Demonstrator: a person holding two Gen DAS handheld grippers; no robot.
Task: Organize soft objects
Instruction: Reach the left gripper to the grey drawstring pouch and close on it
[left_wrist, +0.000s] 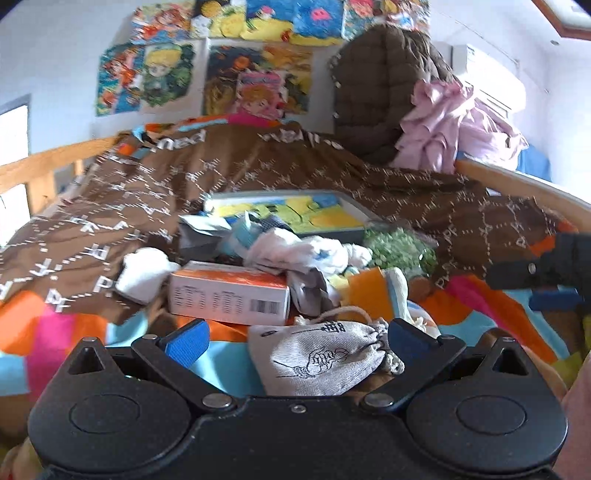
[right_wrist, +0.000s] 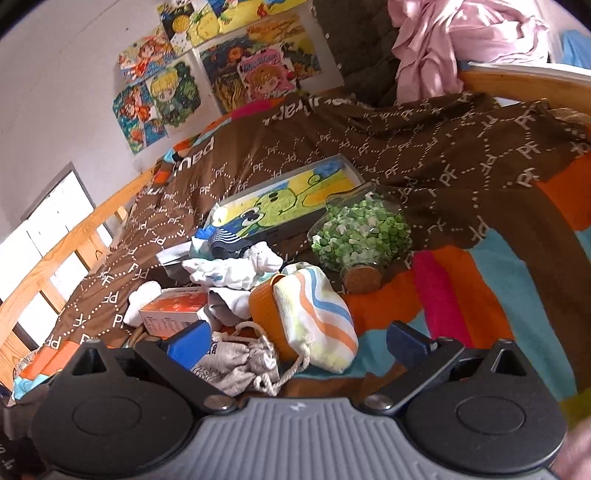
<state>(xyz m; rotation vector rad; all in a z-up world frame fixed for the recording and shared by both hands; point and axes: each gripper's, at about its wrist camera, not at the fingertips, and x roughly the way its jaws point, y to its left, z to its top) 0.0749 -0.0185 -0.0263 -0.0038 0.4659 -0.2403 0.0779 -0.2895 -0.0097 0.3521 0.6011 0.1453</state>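
Observation:
A grey drawstring pouch (left_wrist: 325, 354) with a printed hand lies on the bed between the open fingers of my left gripper (left_wrist: 295, 341); it also shows in the right wrist view (right_wrist: 240, 363). A striped pouch (right_wrist: 314, 317) with an orange cup-like thing (right_wrist: 264, 306) lies just ahead of my open right gripper (right_wrist: 299, 341), which holds nothing. White socks and cloths (right_wrist: 236, 271) are piled behind; they also show in the left wrist view (left_wrist: 295, 251). The right gripper shows at the left wrist view's right edge (left_wrist: 546, 273).
An orange-and-white box (left_wrist: 229, 291) lies left of the pile. A glass bottle of green pieces (right_wrist: 360, 236) with a cork lies right of it. A framed cartoon picture (right_wrist: 291, 197) rests on the brown blanket (left_wrist: 147, 192). Wooden bed rails (right_wrist: 55, 254) border the bed.

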